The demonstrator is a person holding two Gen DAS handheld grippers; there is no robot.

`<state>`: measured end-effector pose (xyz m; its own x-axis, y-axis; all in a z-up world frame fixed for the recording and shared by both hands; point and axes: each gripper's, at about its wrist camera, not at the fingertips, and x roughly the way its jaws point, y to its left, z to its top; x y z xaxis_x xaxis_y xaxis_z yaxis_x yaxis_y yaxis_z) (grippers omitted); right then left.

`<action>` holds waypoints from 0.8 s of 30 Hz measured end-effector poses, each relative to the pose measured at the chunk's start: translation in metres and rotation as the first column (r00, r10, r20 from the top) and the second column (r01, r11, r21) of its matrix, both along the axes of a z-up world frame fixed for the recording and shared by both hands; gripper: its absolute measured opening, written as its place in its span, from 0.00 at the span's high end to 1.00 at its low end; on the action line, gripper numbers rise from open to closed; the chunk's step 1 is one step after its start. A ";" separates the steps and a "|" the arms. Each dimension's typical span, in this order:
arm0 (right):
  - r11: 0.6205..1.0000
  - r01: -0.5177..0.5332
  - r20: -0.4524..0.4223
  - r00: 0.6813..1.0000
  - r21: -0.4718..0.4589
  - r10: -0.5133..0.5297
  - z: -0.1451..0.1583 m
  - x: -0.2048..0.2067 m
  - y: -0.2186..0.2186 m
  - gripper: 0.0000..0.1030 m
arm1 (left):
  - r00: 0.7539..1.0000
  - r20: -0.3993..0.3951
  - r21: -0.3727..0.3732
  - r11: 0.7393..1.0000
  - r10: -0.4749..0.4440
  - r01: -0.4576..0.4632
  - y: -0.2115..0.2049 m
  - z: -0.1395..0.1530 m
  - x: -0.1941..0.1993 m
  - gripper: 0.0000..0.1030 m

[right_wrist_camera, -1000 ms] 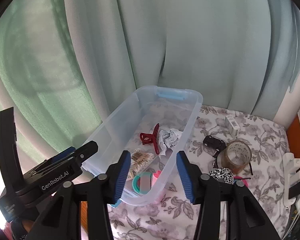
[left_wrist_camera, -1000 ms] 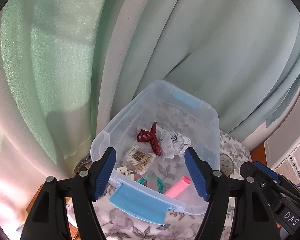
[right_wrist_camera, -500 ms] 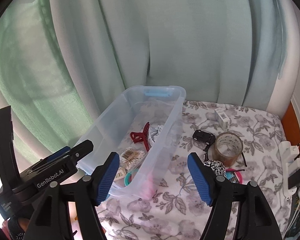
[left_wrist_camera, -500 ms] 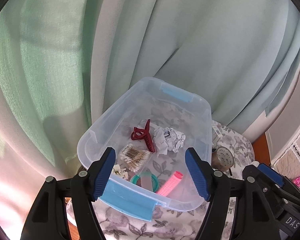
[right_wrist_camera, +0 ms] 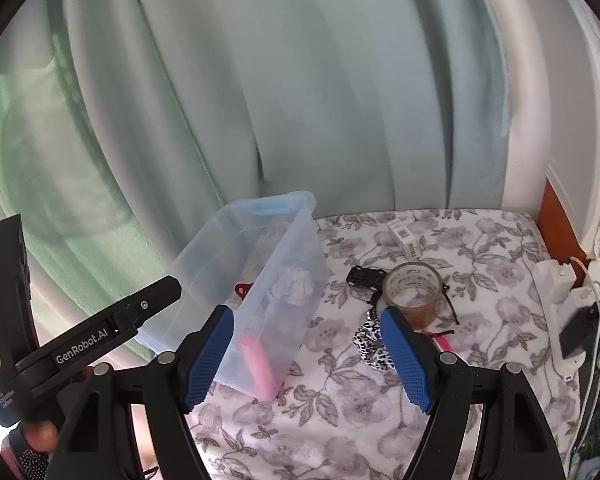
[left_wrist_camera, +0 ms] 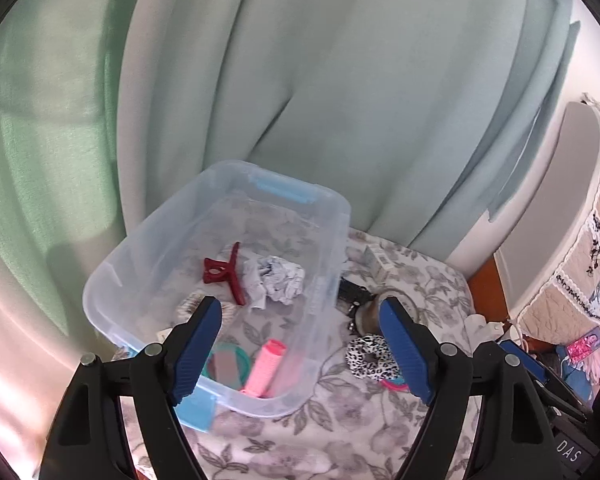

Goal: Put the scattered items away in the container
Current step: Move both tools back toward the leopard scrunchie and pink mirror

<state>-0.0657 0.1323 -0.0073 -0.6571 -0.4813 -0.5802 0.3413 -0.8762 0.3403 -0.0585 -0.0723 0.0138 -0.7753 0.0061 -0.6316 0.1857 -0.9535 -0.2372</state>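
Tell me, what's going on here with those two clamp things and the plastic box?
A person is tidying small odds and ends into the clear plastic box with two hand-held grippers. The left gripper and right gripper are both open and empty. The box already holds a red hair clip, crumpled paper and a pink roller. On the flowered cloth beside it lie a spotted scrunchie, a tape roll and a small carton.

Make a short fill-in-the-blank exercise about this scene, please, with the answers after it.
1. The red hair claw lies inside the clear ____.
2. The tape roll stands on the ____ cloth.
3. Both grippers, left gripper and right gripper, are ____.
4. The scrunchie has a ____ pattern.

Answers: bin; floral; open; leopard
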 end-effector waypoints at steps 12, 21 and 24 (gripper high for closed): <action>0.992 0.113 -0.066 0.991 -0.064 -0.117 -0.008 0.011 0.056 0.23 | 0.991 -0.082 -0.148 0.984 -0.108 0.095 0.065 0.002 -0.001 0.07; 0.989 0.139 -0.131 0.981 -0.050 -0.145 -0.023 0.017 0.069 0.23 | 0.982 -0.066 -0.177 0.971 -0.177 0.163 0.090 -0.011 -0.009 0.07; 0.987 0.150 -0.115 0.981 -0.050 -0.155 -0.032 0.014 0.076 0.23 | 0.980 -0.051 -0.171 0.968 -0.195 0.184 0.095 -0.019 -0.012 0.06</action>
